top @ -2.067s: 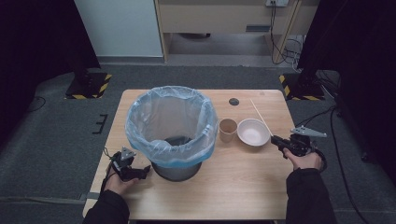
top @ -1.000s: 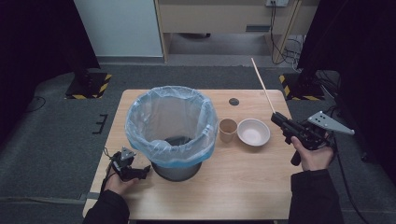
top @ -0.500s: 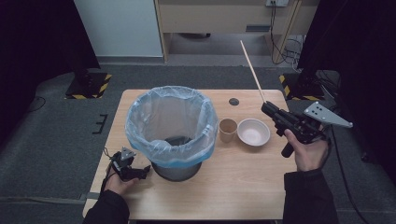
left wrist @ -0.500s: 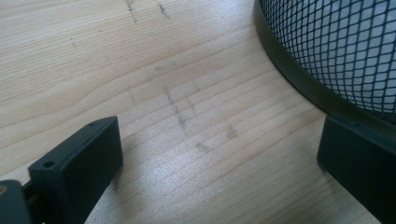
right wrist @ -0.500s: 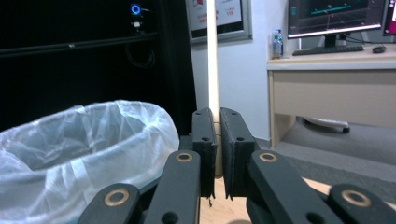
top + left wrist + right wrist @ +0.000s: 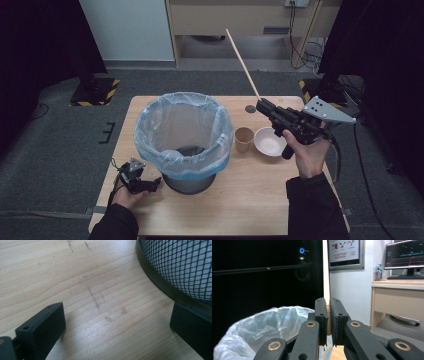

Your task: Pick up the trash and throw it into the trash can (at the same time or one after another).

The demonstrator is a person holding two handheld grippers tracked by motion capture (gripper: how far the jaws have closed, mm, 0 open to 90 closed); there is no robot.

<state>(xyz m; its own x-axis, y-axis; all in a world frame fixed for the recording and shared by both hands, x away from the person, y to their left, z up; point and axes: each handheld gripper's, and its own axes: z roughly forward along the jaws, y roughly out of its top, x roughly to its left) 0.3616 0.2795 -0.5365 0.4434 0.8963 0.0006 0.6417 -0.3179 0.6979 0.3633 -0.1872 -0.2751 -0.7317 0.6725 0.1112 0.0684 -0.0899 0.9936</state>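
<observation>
While the right tongs (image 6: 261, 106) stayed clamped on the near end of the thin wooden stick (image 6: 241, 62), the stick's long axis ran up and away from them, slanting toward the far side of the surface (image 6: 260, 200), well above it. The lined waste bin (image 6: 183, 137) stood off to the left of those tongs (nearer them than the paper cup (image 6: 243, 139) and white bowl (image 6: 269, 141) below), so the coming move likely turned on swinging the stick leftward over the bin's mouth. The left tongs (image 6: 112, 327) rested open on the surface beside the bin's mesh base, holding nothing.
</observation>
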